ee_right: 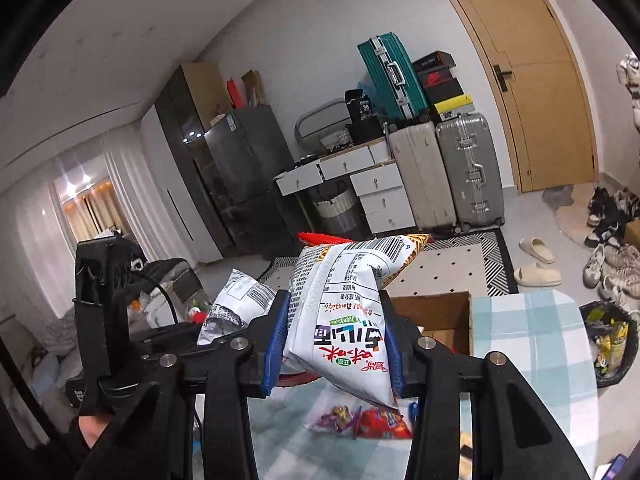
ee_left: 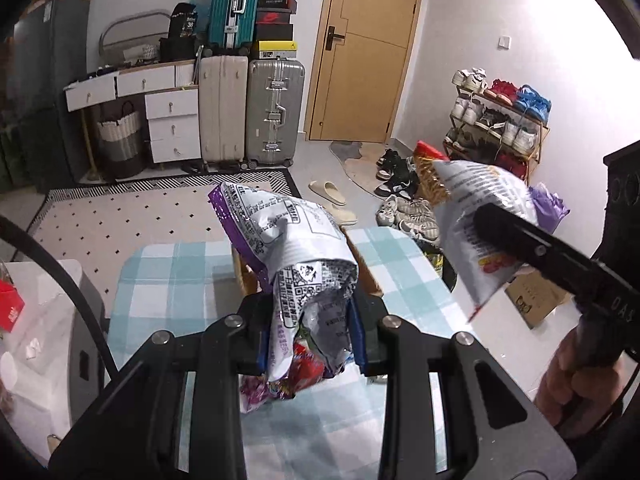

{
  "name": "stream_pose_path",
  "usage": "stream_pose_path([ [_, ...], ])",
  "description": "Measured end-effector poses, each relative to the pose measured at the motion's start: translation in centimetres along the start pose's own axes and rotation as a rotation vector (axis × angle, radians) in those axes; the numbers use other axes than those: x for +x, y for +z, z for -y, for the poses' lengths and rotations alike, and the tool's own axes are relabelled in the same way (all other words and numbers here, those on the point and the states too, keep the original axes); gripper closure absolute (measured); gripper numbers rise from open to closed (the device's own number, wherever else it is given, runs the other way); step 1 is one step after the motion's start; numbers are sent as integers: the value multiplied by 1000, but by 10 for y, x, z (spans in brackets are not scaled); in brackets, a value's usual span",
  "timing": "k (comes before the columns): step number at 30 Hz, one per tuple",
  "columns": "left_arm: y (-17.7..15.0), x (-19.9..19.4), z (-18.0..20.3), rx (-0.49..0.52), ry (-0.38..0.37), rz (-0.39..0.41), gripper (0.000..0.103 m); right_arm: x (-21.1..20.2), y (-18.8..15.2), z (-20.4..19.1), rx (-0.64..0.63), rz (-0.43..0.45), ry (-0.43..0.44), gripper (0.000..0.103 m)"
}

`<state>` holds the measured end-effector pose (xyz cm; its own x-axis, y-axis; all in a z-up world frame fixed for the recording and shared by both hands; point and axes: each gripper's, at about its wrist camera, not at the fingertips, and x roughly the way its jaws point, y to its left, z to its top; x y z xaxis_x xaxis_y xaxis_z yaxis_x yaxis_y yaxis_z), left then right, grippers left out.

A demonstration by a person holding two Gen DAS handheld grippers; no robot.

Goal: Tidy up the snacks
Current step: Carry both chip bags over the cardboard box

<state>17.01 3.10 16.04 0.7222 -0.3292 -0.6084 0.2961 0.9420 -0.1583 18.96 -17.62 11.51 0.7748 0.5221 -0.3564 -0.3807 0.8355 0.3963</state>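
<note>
My left gripper is shut on a purple-and-white snack bag, held above the blue checked table. My right gripper is shut on a red-and-white snack bag, also lifted above the table. That bag shows in the left wrist view at the right, with the right gripper clamped on it. The left gripper's bag shows in the right wrist view at the left. A cardboard box stands on the table behind the bags. Small snack packets lie on the table below.
A bin with wrappers stands right of the table. Shoes, slippers and a shoe rack are on the floor beyond. Suitcases and a drawer unit stand against the far wall.
</note>
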Motion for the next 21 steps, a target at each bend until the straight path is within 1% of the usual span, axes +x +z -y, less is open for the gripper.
stream_pose_path([
  [4, 23, 24, 3, 8, 37, -19, 76, 16, 18, 6, -12, -7, -18, 62],
  [6, 30, 42, 0, -15, 37, -46, 76, 27, 26, 9, -26, -17, -33, 62],
  [8, 39, 64, -5, -58, 32, -94, 76, 40, 30, 11, -63, -34, -57, 62],
  [10, 44, 82, -4, -75, 21, -121, 76, 51, 34, 15, -77, -41, -68, 62],
  [12, 51, 100, -7, -91, 34, -135, 76, 67, 39, 23, -82, -58, -83, 62],
  [13, 58, 116, -10, -101, 41, -139, 76, 77, 42, 27, -94, -64, -102, 62],
  [18, 66, 165, -14, -121, 57, -183, 76, 121, 46, 48, -122, -105, -144, 62],
  [21, 66, 199, -14, -112, 104, -194, 76, 148, 46, 63, -121, -122, -159, 62],
])
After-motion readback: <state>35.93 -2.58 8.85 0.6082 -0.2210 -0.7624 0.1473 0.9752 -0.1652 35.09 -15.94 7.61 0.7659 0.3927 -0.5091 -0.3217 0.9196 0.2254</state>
